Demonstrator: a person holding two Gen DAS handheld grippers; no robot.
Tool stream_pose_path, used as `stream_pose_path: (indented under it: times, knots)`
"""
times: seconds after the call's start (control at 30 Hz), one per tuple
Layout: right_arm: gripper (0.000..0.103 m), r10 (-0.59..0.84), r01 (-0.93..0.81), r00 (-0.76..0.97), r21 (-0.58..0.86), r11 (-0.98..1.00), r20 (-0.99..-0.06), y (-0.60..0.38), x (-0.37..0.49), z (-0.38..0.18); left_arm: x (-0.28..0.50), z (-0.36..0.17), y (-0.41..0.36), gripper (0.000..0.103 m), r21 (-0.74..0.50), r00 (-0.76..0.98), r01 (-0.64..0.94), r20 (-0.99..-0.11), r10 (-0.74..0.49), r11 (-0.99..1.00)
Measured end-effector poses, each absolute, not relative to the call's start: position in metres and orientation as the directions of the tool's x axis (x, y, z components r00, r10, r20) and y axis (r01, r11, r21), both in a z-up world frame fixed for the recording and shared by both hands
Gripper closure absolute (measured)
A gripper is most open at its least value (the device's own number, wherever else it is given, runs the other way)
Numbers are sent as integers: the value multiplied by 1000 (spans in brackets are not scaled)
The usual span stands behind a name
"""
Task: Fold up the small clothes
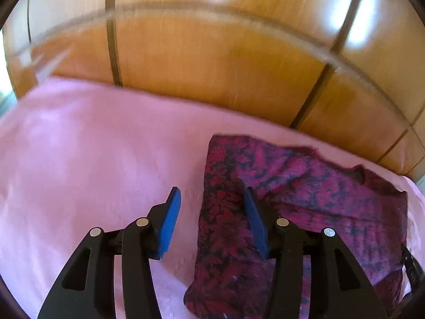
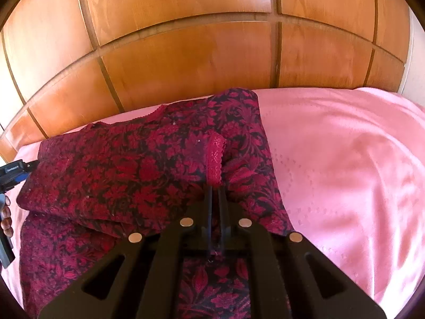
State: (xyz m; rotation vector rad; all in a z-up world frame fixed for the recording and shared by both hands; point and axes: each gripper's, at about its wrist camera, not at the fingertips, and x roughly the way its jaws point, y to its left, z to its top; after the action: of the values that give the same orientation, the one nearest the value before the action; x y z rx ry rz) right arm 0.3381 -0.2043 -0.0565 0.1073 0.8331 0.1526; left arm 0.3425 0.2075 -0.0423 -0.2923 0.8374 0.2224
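A dark red floral garment [image 2: 127, 170] lies partly folded on a pink bedsheet [image 2: 345, 159]. It also shows in the left wrist view [image 1: 305, 194], to the right. My right gripper [image 2: 215, 190] is shut on the garment's red lace-trimmed sleeve cuff [image 2: 214, 156], over the garment's right part. My left gripper [image 1: 212, 199] is open and empty, its blue pads apart, hovering over the garment's left edge and the pink sheet [image 1: 93, 159]. The left gripper's tip also shows at the far left of the right wrist view [image 2: 16, 172].
A wooden panelled headboard [image 2: 199, 53] runs along the far edge of the bed; it also fills the upper left wrist view [image 1: 212, 66]. The person's fingers [image 2: 6, 220] show at the left edge. Pink sheet spreads right and left of the garment.
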Motion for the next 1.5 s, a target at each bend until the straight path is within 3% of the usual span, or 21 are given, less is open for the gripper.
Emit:
stream_pose_path:
  times: [0.07,0.13,0.17,0.27,0.4,0.57,0.73,0.83,0.9,0.97,1.03,1.23,1.5]
  knots:
    - [93,185,-84,659,173,981,-729,-209,338,-52,329,-27,199,54,-194,715,-233,-698,33,953]
    - [71,176,-66,672,178,982,-719,-215,335,-43,314,-16,181,54,-194,742,-150,-670,-19,970]
    - [66,178,-58,685,190,980,-707,-218,331,-38,313,-17,177,54,-192,746,-125,-665,-35,973]
    - [57,187,-73,730,198,978,-658,-213,323,-17,312,-27,160,54,-177,721,-77,-689,-67,981]
    - [53,234,-153,719,179,972,-655,-182,332,-11,315,-56,154,54,-181,660,-95,-747,-74,979]
    - [51,215,-183,630,127,975,-746,-152,366,-50,314,-74,148,53,-143,669,-113,-743,-31,983]
    - [51,205,-198,664,95,976,-719,-151,362,-59,314,-70,148,53,-168,654,-139,-755,-37,976]
    - [51,214,-199,668,106,974,-713,-153,359,-58,299,-57,143,41,-161,678,-162,-735,-9,973]
    - [47,208,-198,674,98,975,-708,-150,353,-55,283,-49,140,38,-165,699,-175,-715,5,971]
    - [28,209,-197,688,99,975,-695,-150,341,-52,267,-44,137,38,-170,710,-173,-704,4,970]
    - [20,200,-185,699,97,978,-687,-151,330,-49,253,-40,134,38,-161,718,-168,-696,9,973]
    - [10,200,-174,704,107,979,-681,-157,306,-41,212,-35,129,38,-159,721,-165,-693,9,973]
    - [8,192,-169,621,109,980,-760,-172,278,-59,165,-32,122,38,-141,723,-165,-690,23,976]
